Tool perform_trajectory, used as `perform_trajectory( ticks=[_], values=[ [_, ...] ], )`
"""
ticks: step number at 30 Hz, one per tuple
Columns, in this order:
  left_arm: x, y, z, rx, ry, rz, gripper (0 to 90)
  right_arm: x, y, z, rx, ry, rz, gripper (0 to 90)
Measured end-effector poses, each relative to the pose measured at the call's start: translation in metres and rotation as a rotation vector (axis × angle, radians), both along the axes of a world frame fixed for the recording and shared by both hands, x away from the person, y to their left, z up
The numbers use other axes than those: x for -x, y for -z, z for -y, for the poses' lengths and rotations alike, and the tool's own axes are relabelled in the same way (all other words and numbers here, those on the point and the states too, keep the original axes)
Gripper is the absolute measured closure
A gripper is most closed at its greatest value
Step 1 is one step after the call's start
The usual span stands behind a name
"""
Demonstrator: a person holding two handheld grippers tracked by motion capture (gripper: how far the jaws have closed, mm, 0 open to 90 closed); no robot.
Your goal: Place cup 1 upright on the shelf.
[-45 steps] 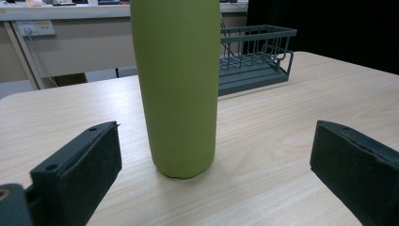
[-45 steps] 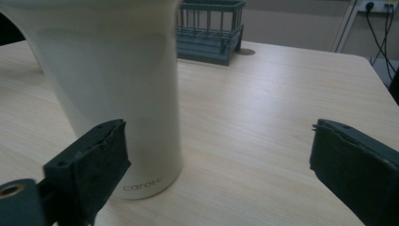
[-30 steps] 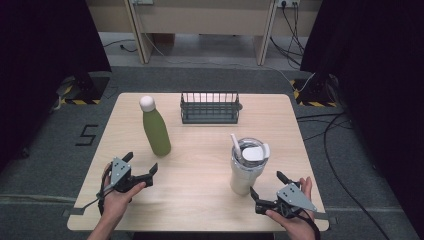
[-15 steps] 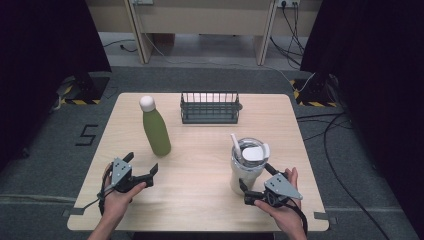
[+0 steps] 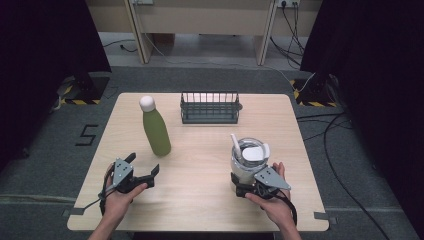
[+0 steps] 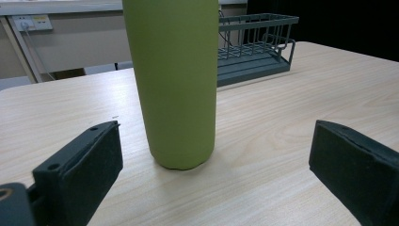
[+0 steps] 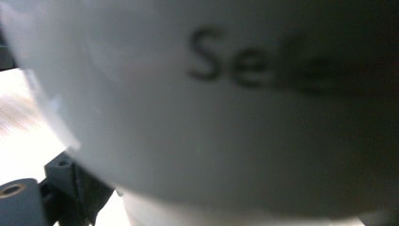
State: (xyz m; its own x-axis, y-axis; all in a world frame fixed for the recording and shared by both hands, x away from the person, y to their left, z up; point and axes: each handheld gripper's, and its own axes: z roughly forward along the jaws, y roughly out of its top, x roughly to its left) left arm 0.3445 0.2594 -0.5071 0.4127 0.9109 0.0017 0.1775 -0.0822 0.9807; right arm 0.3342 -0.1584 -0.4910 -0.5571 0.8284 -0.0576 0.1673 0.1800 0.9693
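Note:
A green bottle point(image 5: 156, 131) with a white cap stands upright at the table's left. My left gripper point(image 5: 144, 163) rests just short of it, open; its jaws have just been closing a little, and the bottle point(image 6: 174, 80) stands ahead of them, untouched. A white tumbler point(image 5: 248, 159) with a lid and straw stands at the right front. My right gripper point(image 5: 242, 185) is pushed in around its base, and its jaws have just been closing on it. In the right gripper view the tumbler wall point(image 7: 211, 117) looms close, with one jaw against its foot.
A dark wire rack point(image 5: 210, 107) stands at the middle back of the wooden table point(image 5: 200, 200), also seen behind the bottle as the rack point(image 6: 254, 44). Dark curtains and cables ring the table on the grey floor.
My right hand has slid left and forward from the table's front right corner to the tumbler's base. The left hand has stayed where it was.

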Motion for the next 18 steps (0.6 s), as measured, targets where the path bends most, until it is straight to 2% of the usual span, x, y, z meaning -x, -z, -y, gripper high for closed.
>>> perform_trajectory(
  ticks=[4, 18],
  values=[
    [-0.0004, 0.0005, -0.0004, -0.001, 0.002, -0.003, 3.4, -0.0017, 0.0021, -0.0006, 0.006, 0.008, 0.005, 9.4],
    [-0.0028, 0.0039, 0.001, -0.006, 0.009, -0.012, 5.2, -0.0028, -0.0006, -0.0012, 0.016, -0.001, -0.002, 10.1]
  ],
)
